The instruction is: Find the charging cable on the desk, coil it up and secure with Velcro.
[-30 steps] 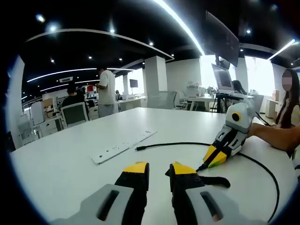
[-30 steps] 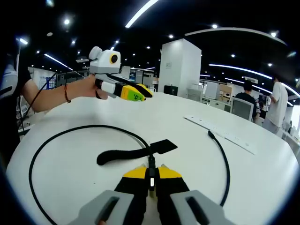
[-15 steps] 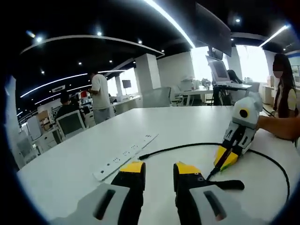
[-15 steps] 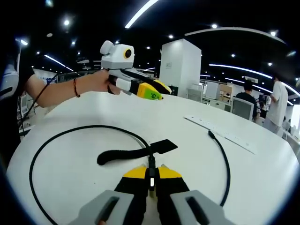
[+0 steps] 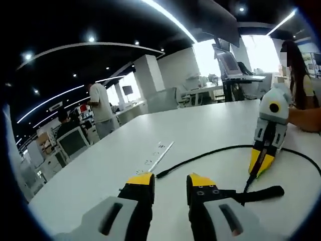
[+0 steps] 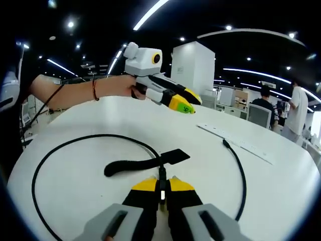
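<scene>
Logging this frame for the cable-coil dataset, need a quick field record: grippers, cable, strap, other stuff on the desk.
left hand-held gripper: open, held above the desk, holding nothing
right hand-held gripper: shut on charging cable
charging cable: black, loose loop on white desk, free plug end near power strip
Velcro strap: black, attached to cable, lying flat, unfastened
power strip: white, flat on desk

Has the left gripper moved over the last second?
Yes. In the right gripper view the left gripper has travelled rightward, toward the white power strip.

Black charging cable (image 6: 60, 150) uncoiled in wide loop on white desk (image 6: 210, 150); black Velcro strap (image 6: 143, 163) attached, lying flat.
</scene>
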### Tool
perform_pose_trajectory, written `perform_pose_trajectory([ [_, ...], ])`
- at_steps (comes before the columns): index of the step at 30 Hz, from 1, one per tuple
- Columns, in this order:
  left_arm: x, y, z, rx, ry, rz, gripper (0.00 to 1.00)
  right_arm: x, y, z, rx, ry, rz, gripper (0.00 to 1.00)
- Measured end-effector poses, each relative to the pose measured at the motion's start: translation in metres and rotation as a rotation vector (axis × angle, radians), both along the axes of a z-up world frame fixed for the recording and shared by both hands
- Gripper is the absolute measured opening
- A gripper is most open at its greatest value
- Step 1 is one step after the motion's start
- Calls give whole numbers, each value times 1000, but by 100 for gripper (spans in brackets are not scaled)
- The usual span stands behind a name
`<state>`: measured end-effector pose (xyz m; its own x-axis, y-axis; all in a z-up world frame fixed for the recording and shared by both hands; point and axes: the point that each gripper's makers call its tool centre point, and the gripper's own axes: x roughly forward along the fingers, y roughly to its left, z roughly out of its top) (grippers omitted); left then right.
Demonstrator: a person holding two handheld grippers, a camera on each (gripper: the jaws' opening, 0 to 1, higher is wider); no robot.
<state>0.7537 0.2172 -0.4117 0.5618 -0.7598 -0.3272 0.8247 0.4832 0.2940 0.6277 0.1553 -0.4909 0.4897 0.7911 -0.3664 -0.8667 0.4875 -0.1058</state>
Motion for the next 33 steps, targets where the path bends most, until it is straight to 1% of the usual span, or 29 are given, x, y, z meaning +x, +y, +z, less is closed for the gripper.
perform_pose_trajectory([
  [2, 3, -4, -3, 18, -3, -16, 27, 0, 0, 0, 1, 1, 0, 8],
  [5, 11, -6, -5, 28, -14, -15, 27, -1, 1, 0, 1, -1, -1, 8],
  [8, 16, -8, -5, 17, 3, -19, 27, 1, 1, 0, 3, 0, -1, 8],
  [10, 21, -9, -5, -4, 24, -15, 27, 0, 1, 0, 3, 0, -1, 8],
  [12, 26, -9, -6, 6, 20, -12, 27, 1, 1, 0, 4, 0, -2, 8],
  [13, 28, -9, -8, 21, 17, -19, 27, 1, 1, 0, 4, -1, -2, 8],
  [15, 32, -13, -13, 39, 30, -41, 27, 1, 1, 0, 4, -1, -1, 8],
  [21, 46, -26, -20, 50, 42, -58, 27, 1, 1, 0, 7, -1, 1, 8],
  [24, 46, -33, -25, 54, 57, -77, 27, 2, 1, 0, 7, -1, 1, 8],
  [26, 47, -35, -29, 77, 53, -88, 26, 2, 1, 0, 9, 0, 1, 8],
  [27, 47, -38, -32, 96, 42, -106, 26, 3, 0, 0, 10, 1, 1, 8],
  [29, 47, -41, -35, 98, 45, -114, 27, 1, 1, 0, 9, 0, 2, 8],
  [33, 53, -47, -41, 118, 31, -129, 28, 2, 0, 0, 14, 3, 3, 8],
])
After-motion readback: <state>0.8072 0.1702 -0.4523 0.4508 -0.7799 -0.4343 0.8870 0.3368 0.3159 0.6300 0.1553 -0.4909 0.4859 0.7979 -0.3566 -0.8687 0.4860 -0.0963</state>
